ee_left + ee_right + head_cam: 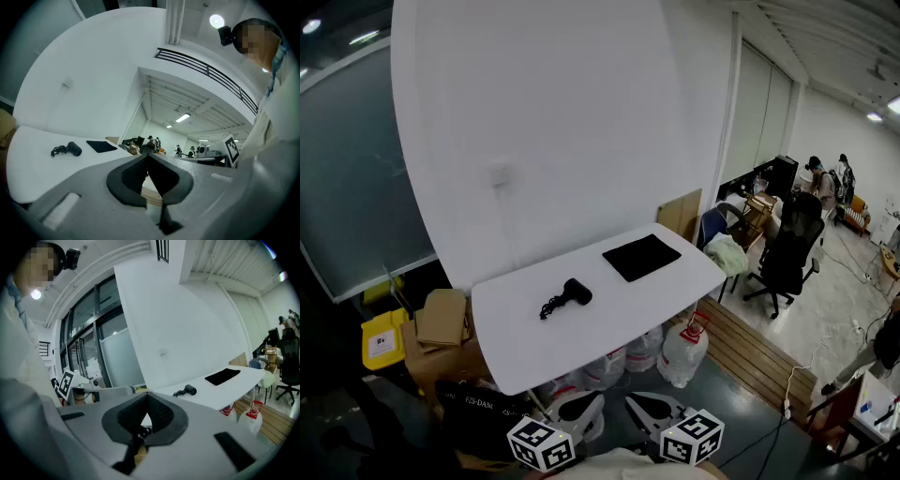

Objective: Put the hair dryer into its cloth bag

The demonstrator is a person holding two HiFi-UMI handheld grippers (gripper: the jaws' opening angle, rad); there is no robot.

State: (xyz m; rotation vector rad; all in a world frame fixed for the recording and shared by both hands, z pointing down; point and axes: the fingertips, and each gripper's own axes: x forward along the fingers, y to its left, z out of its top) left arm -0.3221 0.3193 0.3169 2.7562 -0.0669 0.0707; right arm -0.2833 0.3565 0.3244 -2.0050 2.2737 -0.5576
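A white table (609, 323) with rounded corners stands against a white wall (544, 122). Two things lie on its top. A black hair dryer (576, 292) rests on its side near the middle, its cord (551, 306) bunched in a loose tangle just beside it. A flat black cloth bag (641, 256) is spread out toward the far right end. Bare white surface separates the two.
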